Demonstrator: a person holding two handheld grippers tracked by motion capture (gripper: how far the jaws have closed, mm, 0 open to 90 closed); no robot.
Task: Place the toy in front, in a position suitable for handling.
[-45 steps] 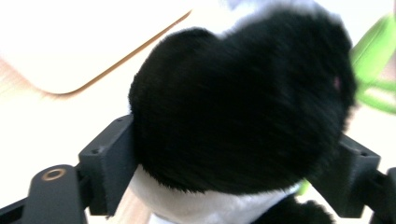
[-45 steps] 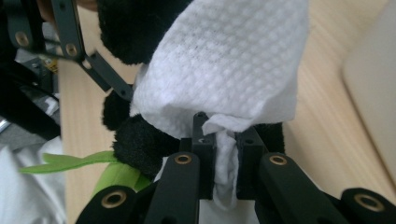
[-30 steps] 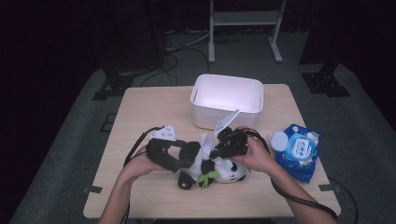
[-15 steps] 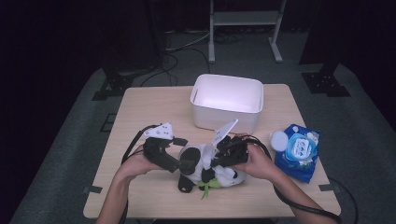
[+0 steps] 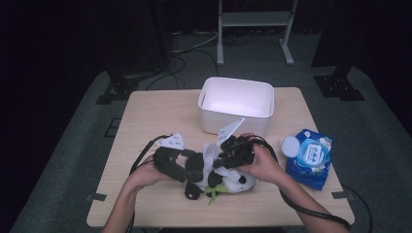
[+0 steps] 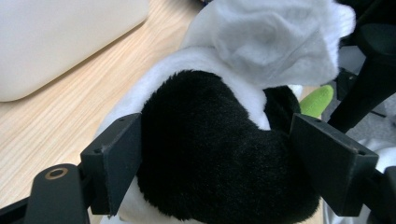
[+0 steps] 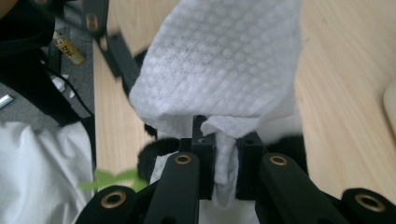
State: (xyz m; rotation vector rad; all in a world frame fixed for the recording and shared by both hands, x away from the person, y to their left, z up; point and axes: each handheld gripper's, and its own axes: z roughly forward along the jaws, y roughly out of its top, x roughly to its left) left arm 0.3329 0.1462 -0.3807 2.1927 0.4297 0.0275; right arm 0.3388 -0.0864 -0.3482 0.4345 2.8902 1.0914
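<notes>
At table centre, 6 o'clock of the white bin, the left gripper clamps the soft, compressible plush panda across its black body while the right gripper, jaws pinched nearly closed, holds the limp, tear-prone wet wipe by its gathered end.

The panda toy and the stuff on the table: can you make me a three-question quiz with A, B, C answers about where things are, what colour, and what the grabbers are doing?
1. Where is the white bin?
A. behind the panda toy
B. on the floor
C. on the blue pack

2. What colour is the wipes pack?
A. red
B. blue
C. yellow

3. What does the right gripper hold?
A. a spoon
B. nothing
C. a white wipe

Answers: 1 A, the high view shows the bin farther up the table than the toy. 2 B, its wrapper is blue. 3 C, its fingers pinch the wipe, while the left gripper clamps the toy.
</notes>
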